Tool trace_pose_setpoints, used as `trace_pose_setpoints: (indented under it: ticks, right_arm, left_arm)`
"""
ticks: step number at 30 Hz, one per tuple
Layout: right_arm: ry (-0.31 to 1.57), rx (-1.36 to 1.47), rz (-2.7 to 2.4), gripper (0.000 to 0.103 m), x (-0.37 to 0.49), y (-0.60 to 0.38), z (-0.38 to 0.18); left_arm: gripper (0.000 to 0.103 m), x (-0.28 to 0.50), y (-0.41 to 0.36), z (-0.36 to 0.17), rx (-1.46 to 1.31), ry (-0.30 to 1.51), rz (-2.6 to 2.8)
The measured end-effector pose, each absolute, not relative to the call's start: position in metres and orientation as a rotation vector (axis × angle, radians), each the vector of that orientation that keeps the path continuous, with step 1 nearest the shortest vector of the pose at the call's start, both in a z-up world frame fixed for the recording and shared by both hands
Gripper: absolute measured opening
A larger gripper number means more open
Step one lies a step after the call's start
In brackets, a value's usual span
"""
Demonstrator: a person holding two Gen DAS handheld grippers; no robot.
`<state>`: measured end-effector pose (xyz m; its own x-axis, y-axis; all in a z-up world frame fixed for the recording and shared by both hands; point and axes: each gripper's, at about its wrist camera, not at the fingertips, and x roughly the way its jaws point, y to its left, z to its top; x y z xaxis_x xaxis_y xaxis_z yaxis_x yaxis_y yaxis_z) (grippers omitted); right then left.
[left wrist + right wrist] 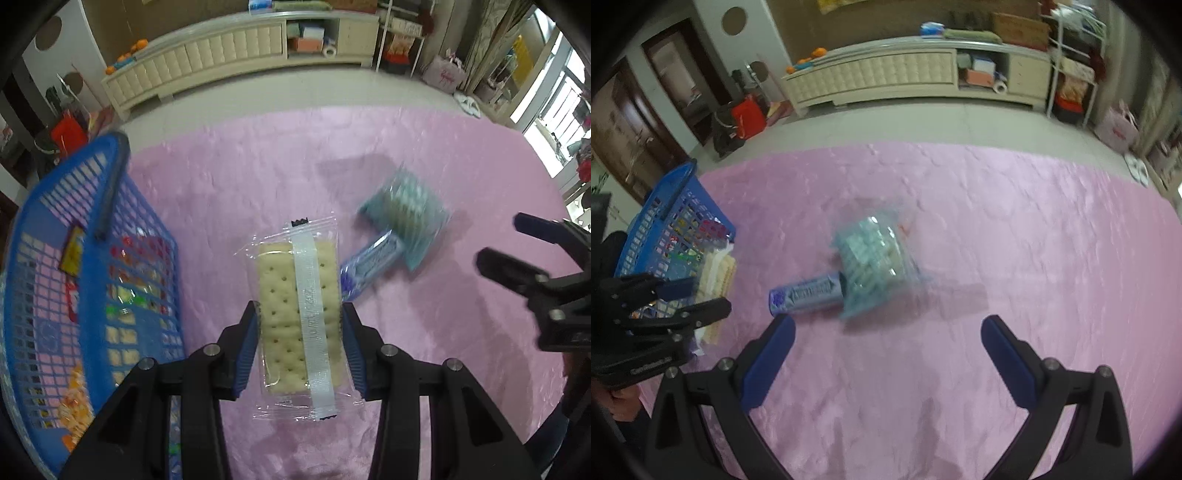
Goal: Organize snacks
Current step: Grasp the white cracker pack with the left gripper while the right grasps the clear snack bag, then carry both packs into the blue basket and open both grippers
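Two snacks wait on the pink cloth [997, 229]: a bluish packet [871, 266] and, touching its left side, a purple tube [805, 293]. The left gripper [300, 325] is clenched on a clear-wrapped cracker pack [297, 291], holding it near the blue basket [48, 236] at the left. The right gripper [886, 332] is released and holds nothing. To do this step well, I think the pack must go above the basket rim before the fingers let go, and the squeeze must be gentle because crackers break.
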<state>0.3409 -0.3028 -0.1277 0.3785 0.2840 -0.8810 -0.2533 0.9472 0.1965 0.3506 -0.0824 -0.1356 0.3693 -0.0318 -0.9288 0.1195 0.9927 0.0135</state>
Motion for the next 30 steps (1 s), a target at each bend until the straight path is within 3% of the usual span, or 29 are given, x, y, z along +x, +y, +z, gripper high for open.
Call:
trace_pose_setpoints:
  ticks: [4,18,20,21,23,30]
  right_arm:
    - [1.125,-0.001,0.374,0.094,0.353,-0.291,-0.133]
    - [1.176,-0.116,0.419,0.092,0.397,-0.257,-0.179]
    - [1.177,-0.137,0.409,0.072,0.402,-0.253,-0.186]
    - [1.175,-0.129,0.410,0.067,0.403,-0.253,-0.187]
    - [1.173,-0.132,0.412,0.061,0.404,-0.252,-0.188]
    - [1.147,-0.122,0.401,0.059,0.384,-0.263,-0.165]
  left_arm:
    - [0.040,0.358,-0.084,-0.133,0.122,1.163,-0.104]
    - [0.040,0.379,-0.087,-0.154,0.092,1.201,-0.118]
    - [0.040,0.382,-0.088,-0.155,0.090,1.200,-0.120]
    - [0.040,0.380,-0.089,-0.154,0.092,1.199,-0.121]
    - [0.040,0.378,-0.088,-0.154,0.097,1.197,-0.124]
    - [0.040,0.367,-0.086,-0.143,0.082,1.175,-0.126]
